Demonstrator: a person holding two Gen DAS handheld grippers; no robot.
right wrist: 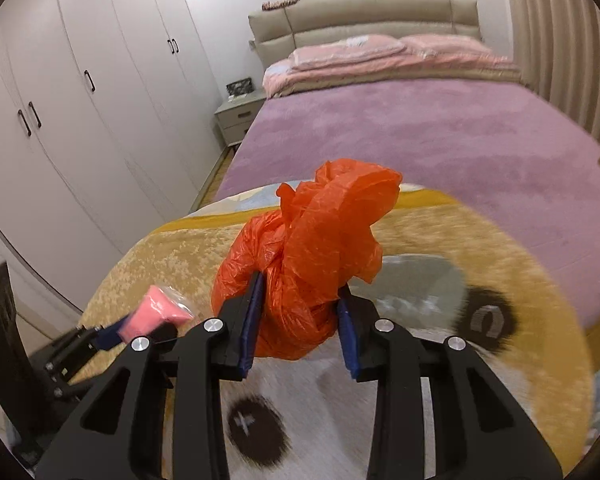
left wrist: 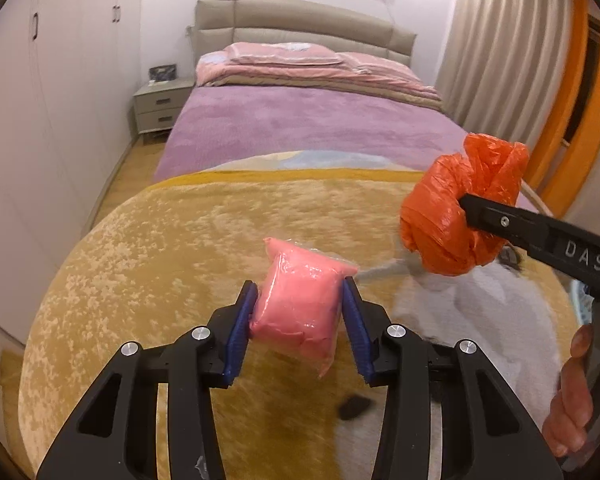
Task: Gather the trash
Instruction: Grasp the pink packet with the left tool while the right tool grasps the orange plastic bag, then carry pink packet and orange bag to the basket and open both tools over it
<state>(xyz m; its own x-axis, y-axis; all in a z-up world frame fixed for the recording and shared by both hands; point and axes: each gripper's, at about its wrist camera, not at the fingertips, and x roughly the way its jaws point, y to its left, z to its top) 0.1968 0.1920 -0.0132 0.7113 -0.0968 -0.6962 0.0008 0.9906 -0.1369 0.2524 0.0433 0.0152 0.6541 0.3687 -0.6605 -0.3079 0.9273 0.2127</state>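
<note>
Left gripper (left wrist: 300, 304) jaws clamp pink packet (left wrist: 300, 304); right gripper (right wrist: 300, 312), marked "DAS", clamps orange bag (right wrist: 312, 256).

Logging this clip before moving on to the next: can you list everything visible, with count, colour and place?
pink packet: 1, pink in clear wrap, held off the blanket in the left gripper
orange bag: 1, orange crumpled plastic, held in the right gripper
yellow blanket: 1, yellow with a grey and black picture, foot of the bed
purple cover: 1, purple, middle of the bed
pink bedding: folded pile, pink, by the headboard
headboard: 1, beige
nightstand: 1, grey, left of the bed
wardrobe: white doors, left wall
curtain: beige, right of the bed
left gripper: black, blue pads, jaws on the packet
right gripper: black, blue pads, jaws on the bag
</note>
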